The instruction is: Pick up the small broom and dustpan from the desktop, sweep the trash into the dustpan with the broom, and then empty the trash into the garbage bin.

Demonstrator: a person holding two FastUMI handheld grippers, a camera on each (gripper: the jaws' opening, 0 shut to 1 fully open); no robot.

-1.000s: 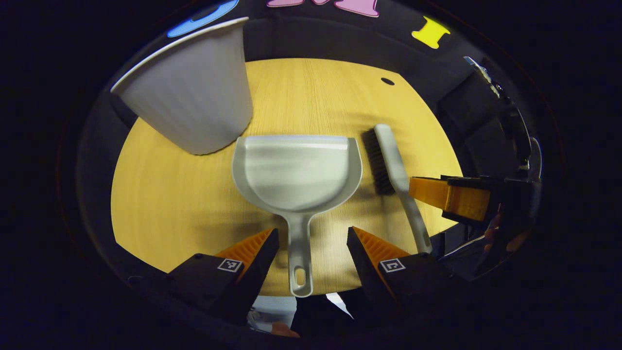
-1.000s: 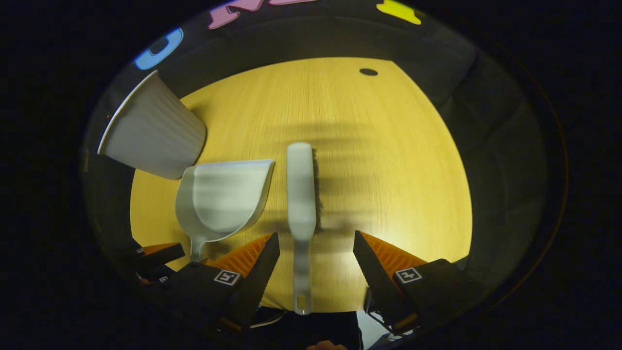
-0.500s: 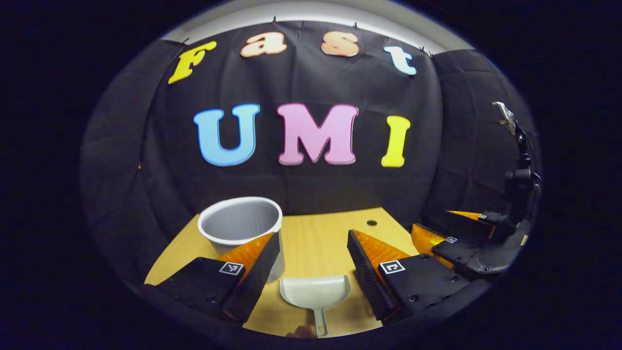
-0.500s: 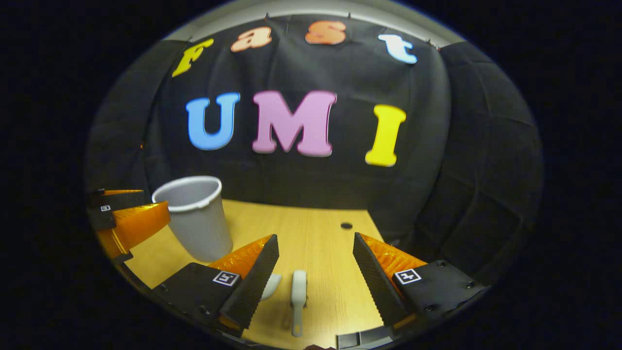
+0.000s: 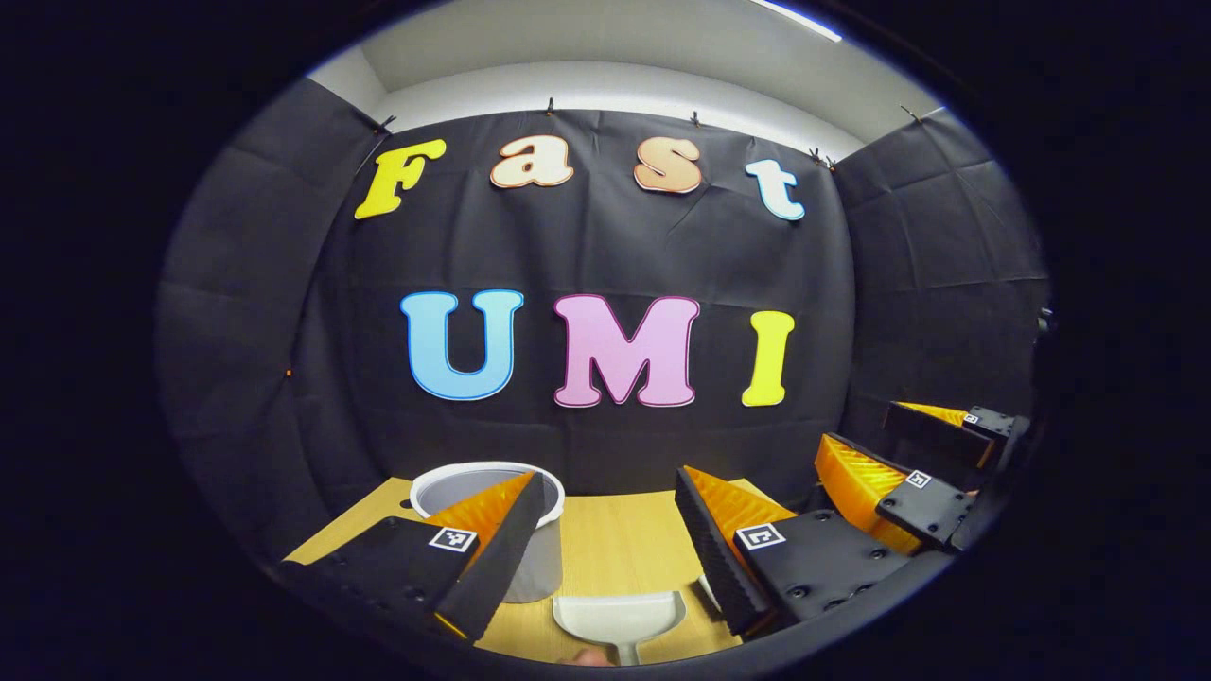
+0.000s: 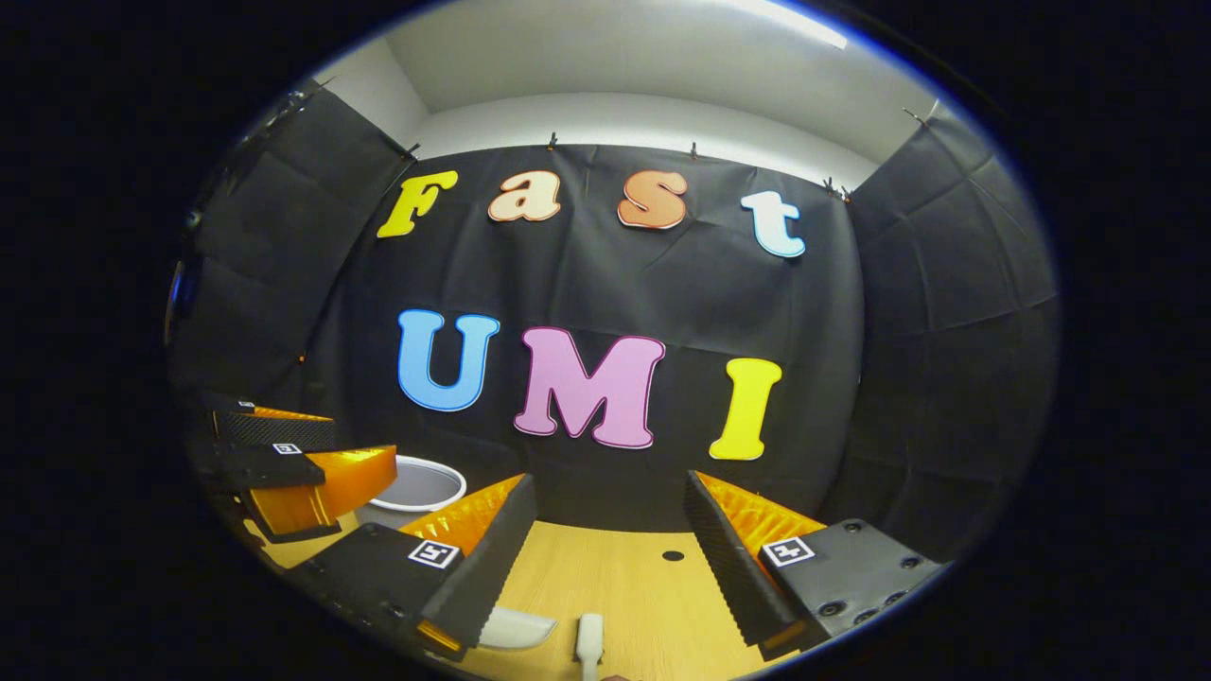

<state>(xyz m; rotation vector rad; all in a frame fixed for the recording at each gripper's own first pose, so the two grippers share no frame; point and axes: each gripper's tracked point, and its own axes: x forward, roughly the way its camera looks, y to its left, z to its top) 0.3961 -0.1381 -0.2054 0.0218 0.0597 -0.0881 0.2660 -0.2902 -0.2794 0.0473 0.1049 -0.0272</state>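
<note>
Both grippers held level, jaws wide and empty; pickup not begun

The pale grey plastic dustpan (image 5: 620, 615) lies on the light wooden desktop (image 5: 615, 549) beside the ribbed grey garbage bin (image 5: 487, 482); the small grey broom (image 6: 589, 638) lies right of it; next, the left gripper (image 5: 605, 530) and right gripper (image 6: 605, 539) must tip down onto the handles.

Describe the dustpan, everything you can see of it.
The dustpan is pale grey, apparently plastic, with a shallow scoop, a raised curved rim and a narrow handle toward the camera. It lies flat on the wooden table, open mouth facing the booth wall, beside the bin. In the left gripper view it sits low between that gripper's open fingers, which do not touch it. It looks empty. In the right gripper view one edge shows beside the broom.
</note>
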